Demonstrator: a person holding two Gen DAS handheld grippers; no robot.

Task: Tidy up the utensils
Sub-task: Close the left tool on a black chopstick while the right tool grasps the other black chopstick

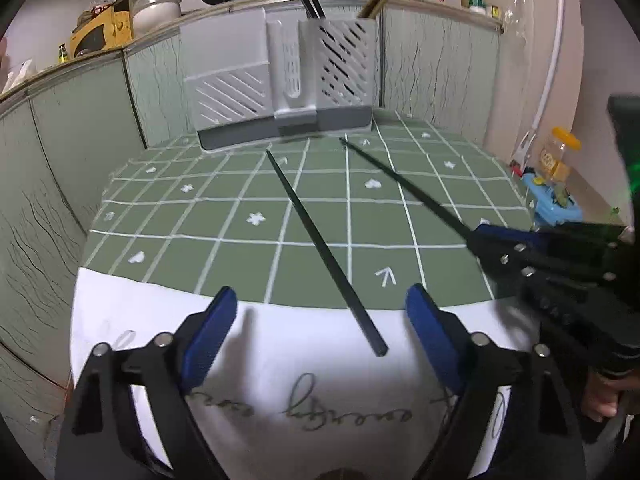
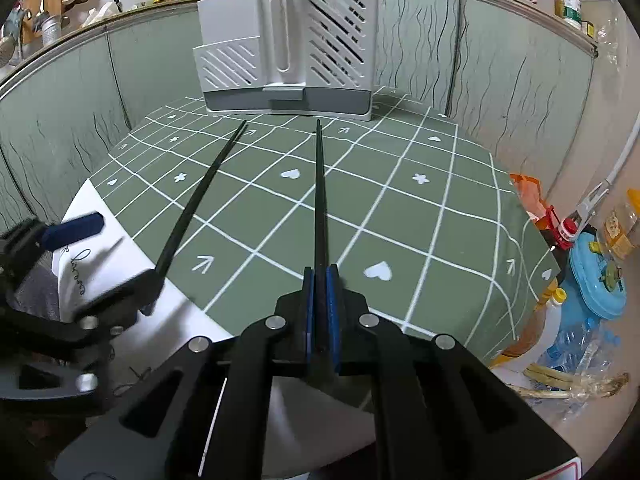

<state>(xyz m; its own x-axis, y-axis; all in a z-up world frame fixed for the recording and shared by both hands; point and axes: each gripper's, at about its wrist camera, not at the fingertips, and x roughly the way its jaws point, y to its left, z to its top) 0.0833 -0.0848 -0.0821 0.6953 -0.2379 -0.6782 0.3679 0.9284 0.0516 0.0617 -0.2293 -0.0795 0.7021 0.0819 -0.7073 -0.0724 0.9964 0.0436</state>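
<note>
A black chopstick (image 1: 320,244) lies on the green checked tablecloth (image 1: 224,216), its near end between the fingers of my open left gripper (image 1: 320,324); it also shows in the right wrist view (image 2: 200,200). My right gripper (image 2: 320,280) is shut on a second black chopstick (image 2: 319,192) that points at the white and grey utensil holder (image 2: 288,52). That held chopstick (image 1: 404,184) and the right gripper (image 1: 492,240) show at the right of the left wrist view. The holder (image 1: 280,84) stands at the table's far edge with black and wooden chopsticks in it.
A white cloth with writing (image 1: 280,380) covers the near table edge. Green panels (image 1: 80,128) wall in the back and left. A blue container (image 2: 600,276), bottles and a jar (image 1: 558,156) crowd the right side.
</note>
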